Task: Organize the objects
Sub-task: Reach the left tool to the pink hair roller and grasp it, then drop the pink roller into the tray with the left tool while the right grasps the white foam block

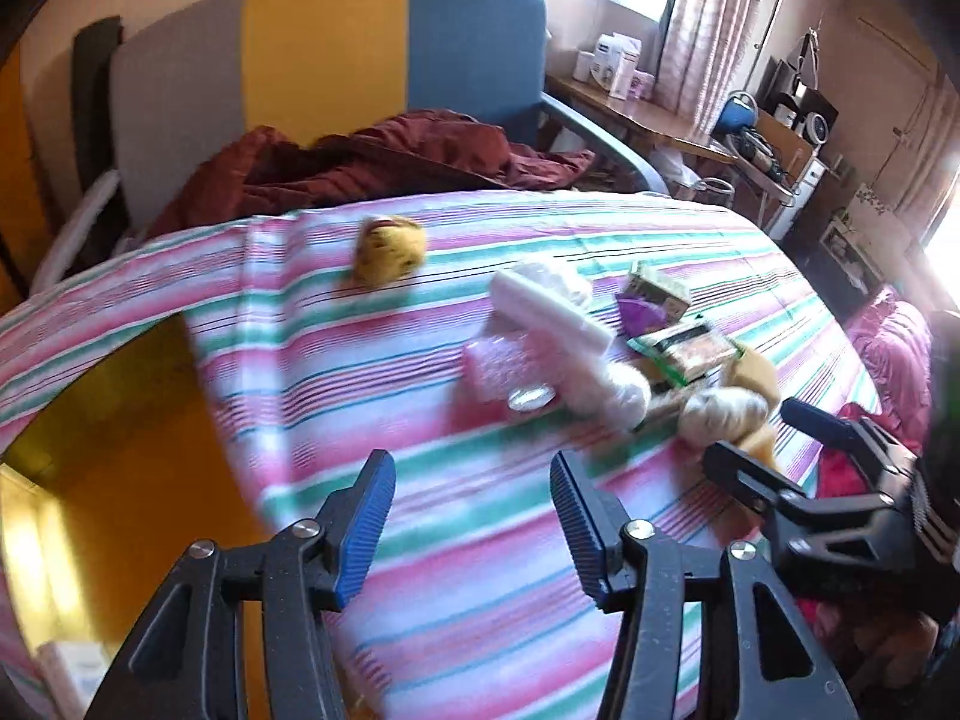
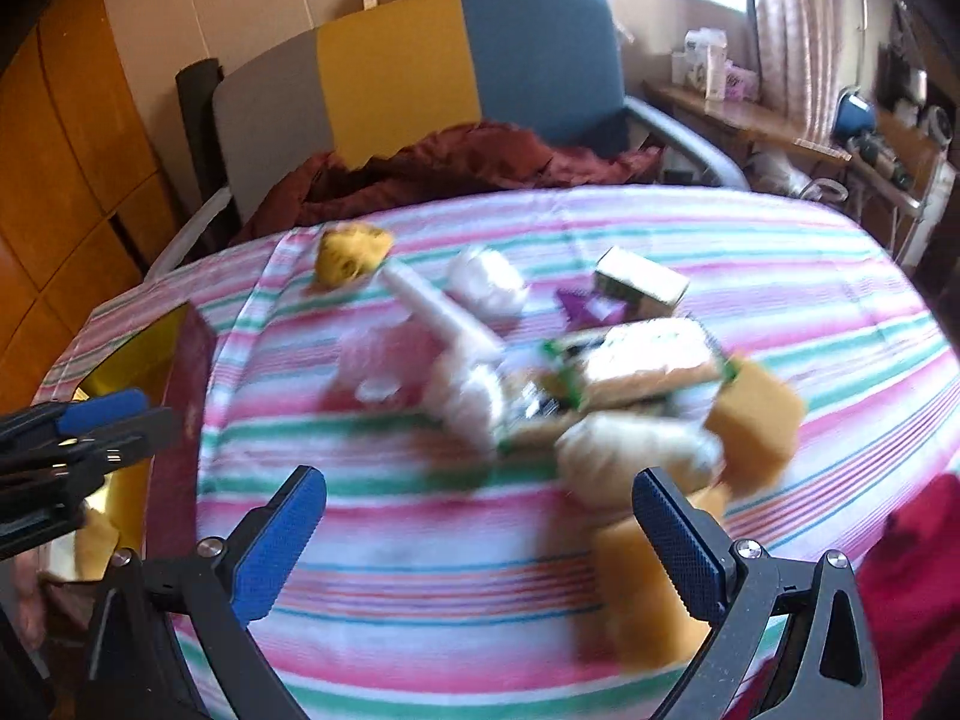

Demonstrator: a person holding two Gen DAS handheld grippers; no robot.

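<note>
Two tongs, both gaping wide w/ nothing held. Left-wrist view: left gripper (image 1: 474, 516) hangs over the pink-and-green striped cloth (image 1: 480, 600), prob. lining up on the loose heap ahead and to its right: a pink-capped clear plastic jar (image 1: 510, 369) on its side, a long white rectangular stick (image 1: 549, 312) lying across it, a green-edged flat packet (image 1: 690, 348). A yellow crumpled wrapper (image 1: 387, 249) sits apart, farther ahead-left. A gold-lined open box (image 1: 126, 396) lies left of the tips; contents not clear, looks bare, likely the drop spot. Right gripper (image 1: 774, 450) enters at far right. Right-wrist view: right gripper (image 2: 480, 534) also spread, a blurred tan block (image 2: 759, 420) just ahead of its right finger, heap straight ahead, box off to its left.
</note>
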